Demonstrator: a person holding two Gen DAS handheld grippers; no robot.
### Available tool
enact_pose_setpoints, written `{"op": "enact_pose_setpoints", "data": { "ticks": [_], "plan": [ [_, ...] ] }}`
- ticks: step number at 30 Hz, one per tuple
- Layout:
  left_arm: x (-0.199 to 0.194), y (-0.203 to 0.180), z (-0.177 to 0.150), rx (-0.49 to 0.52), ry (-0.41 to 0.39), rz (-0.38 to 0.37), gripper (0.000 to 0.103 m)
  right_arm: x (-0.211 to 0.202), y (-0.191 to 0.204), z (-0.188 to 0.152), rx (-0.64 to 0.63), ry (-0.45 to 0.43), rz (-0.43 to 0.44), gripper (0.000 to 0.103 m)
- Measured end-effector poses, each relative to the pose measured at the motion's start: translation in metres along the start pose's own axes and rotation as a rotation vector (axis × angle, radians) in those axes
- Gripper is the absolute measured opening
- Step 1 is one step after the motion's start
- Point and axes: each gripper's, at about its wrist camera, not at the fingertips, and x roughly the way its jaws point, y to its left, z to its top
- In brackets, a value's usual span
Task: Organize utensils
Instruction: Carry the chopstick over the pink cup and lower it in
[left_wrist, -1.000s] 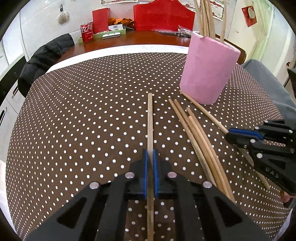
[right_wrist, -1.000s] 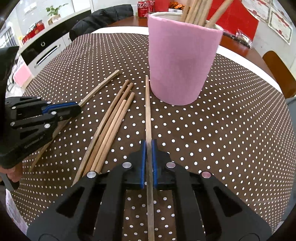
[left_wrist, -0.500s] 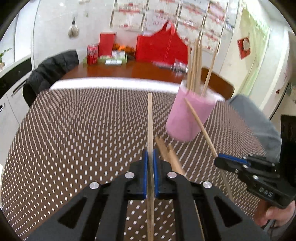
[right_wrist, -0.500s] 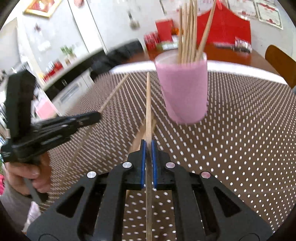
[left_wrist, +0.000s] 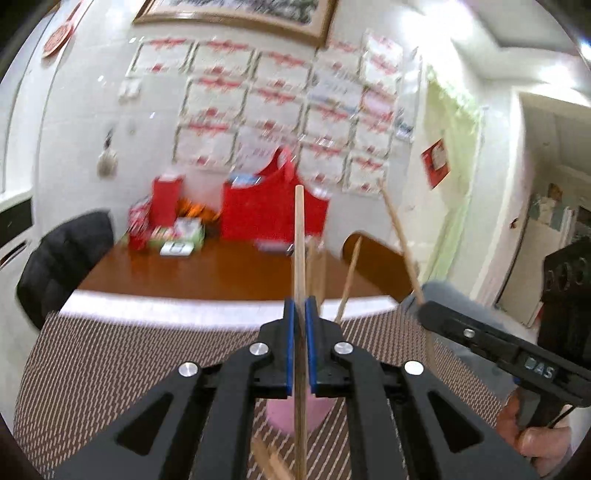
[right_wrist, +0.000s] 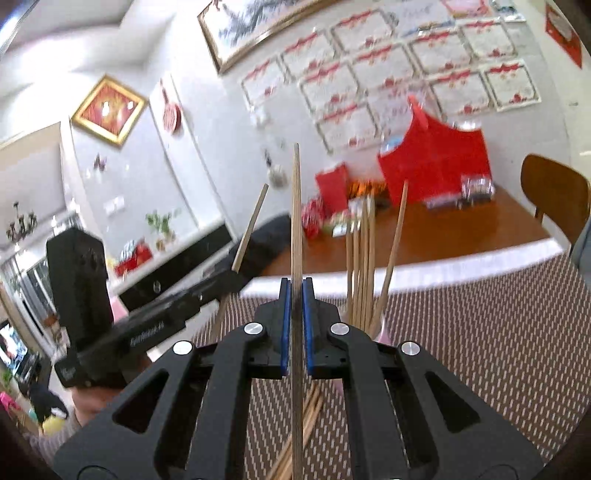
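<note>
Both grippers have lifted and tipped upward; left gripper (left_wrist: 300, 325) and right gripper (right_wrist: 294, 299) jaws each pinch one chopstick (left_wrist: 299, 240), angling them to drop into the pink cup (left_wrist: 295, 413) at lower centre.

a round table (left_wrist: 110, 369) covered by a brown cloth with small white dots. a pink cup (left_wrist: 284, 411) stands on the cloth, holding several upright wooden chopsticks (right_wrist: 360, 266). a few loose chopsticks (right_wrist: 308, 417) lie flat on the cloth just beside the cup's base, close together.
</note>
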Motion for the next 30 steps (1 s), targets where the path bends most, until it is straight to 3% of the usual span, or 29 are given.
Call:
{"op": "enact_pose_setpoints", "data": {
  "ticks": [7,13,21,30],
  "plan": [
    [0.026,-0.012,0.034,-0.019,-0.144,-0.104,0.006,0.024,-0.016,0.051,0.018,-0.121,-0.006,0.006],
    [0.046,-0.002,0.044,-0.075,-0.227,-0.138,0.006,0.046,-0.028,0.063,0.043,-0.172,-0.023,0.006],
    [0.080,0.009,0.037,-0.126,-0.265,-0.111,0.006,0.070,-0.042,0.054,0.042,-0.177,-0.051,0.006],
    [0.105,0.007,0.014,-0.094,-0.252,-0.056,0.006,0.079,-0.053,0.038,0.023,-0.162,-0.086,0.006]
  ]
}}
